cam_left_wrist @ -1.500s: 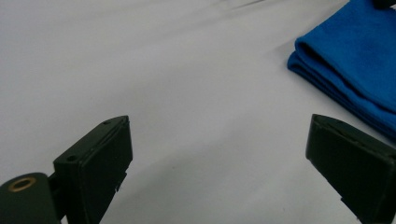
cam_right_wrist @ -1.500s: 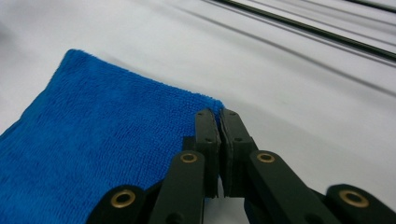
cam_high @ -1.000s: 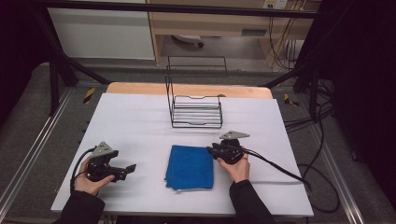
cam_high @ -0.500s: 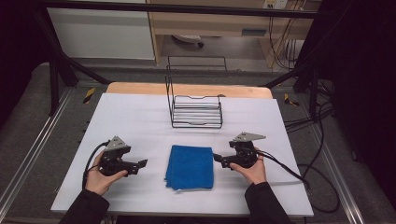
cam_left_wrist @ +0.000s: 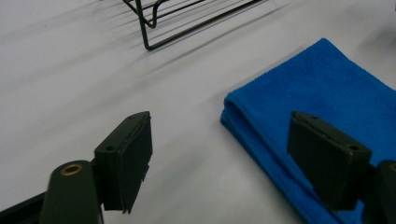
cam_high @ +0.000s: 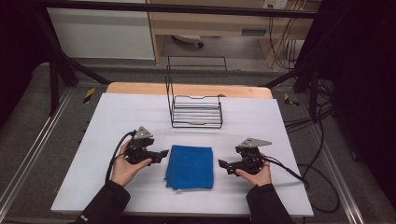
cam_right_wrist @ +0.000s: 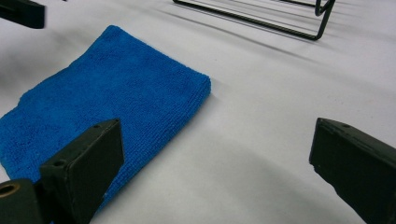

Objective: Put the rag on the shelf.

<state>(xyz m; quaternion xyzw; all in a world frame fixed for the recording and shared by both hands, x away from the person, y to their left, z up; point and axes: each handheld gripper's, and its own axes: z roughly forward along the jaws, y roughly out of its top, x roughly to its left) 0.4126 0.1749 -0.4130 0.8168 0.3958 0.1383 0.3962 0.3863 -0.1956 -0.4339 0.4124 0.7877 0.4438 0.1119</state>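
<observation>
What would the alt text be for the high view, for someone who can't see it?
A person's two hands each hold a black gripper, the left gripper and the right gripper, on either side of a folded blue towel lying on a white table, both pointing at it with open jaws. Behind the towel stands an empty black wire rack.

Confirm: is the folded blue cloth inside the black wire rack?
No. The folded blue cloth lies flat on the white table, nearer the person than the black wire rack.

A folded blue towel (cam_high: 190,167) lies flat near the tabletop's (cam_high: 116,116) near edge, in front of a black wire rack (cam_high: 195,109).
</observation>
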